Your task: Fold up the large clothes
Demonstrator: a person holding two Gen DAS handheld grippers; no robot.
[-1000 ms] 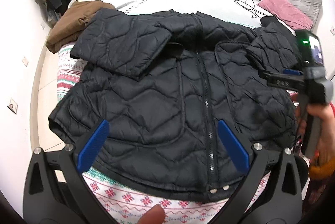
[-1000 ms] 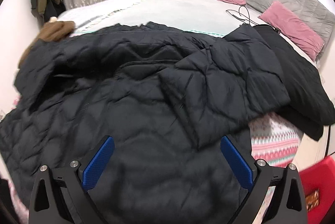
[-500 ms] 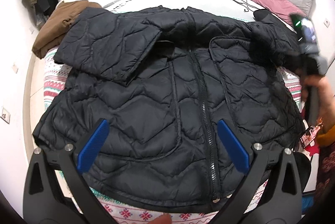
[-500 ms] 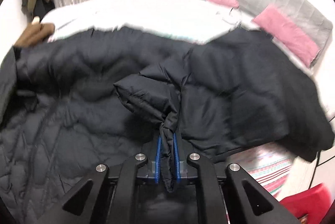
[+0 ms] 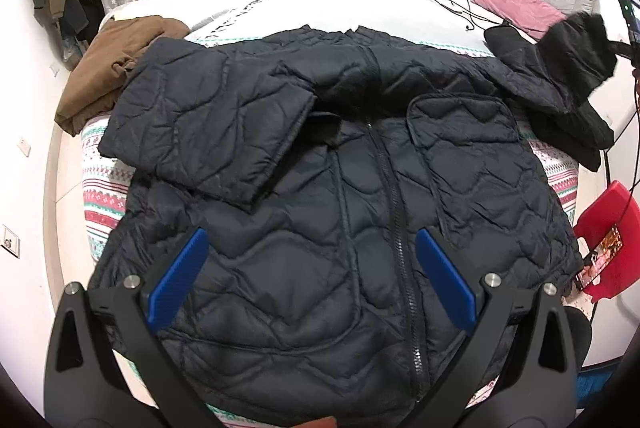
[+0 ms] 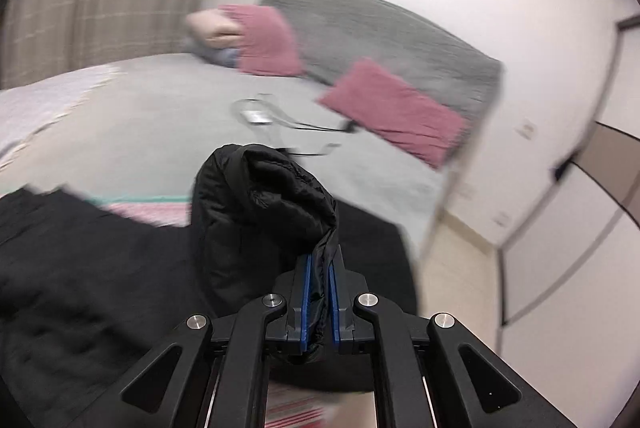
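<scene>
A black quilted jacket (image 5: 340, 212) lies front up on the bed, zipper closed, its left sleeve (image 5: 208, 132) folded across the chest. My left gripper (image 5: 310, 284) is open and hovers over the jacket's lower half. My right gripper (image 6: 319, 302) is shut on the cuff of the jacket's right sleeve (image 6: 260, 212) and holds it lifted off the bed; in the left wrist view this sleeve (image 5: 576, 56) is stretched out to the far right.
A brown garment (image 5: 116, 68) lies at the bed's left edge. Pink pillows (image 5: 516, 2) and a cable (image 5: 464, 8) lie near the grey headboard. A red stool (image 5: 604, 240) with a phone stands by the bed's right side. A patterned blanket (image 5: 104, 188) lies under the jacket.
My right gripper closed on the right sleeve's cuff, then lifted it and pulled it out to the right, away from the jacket body. My left gripper stayed open over the hem.
</scene>
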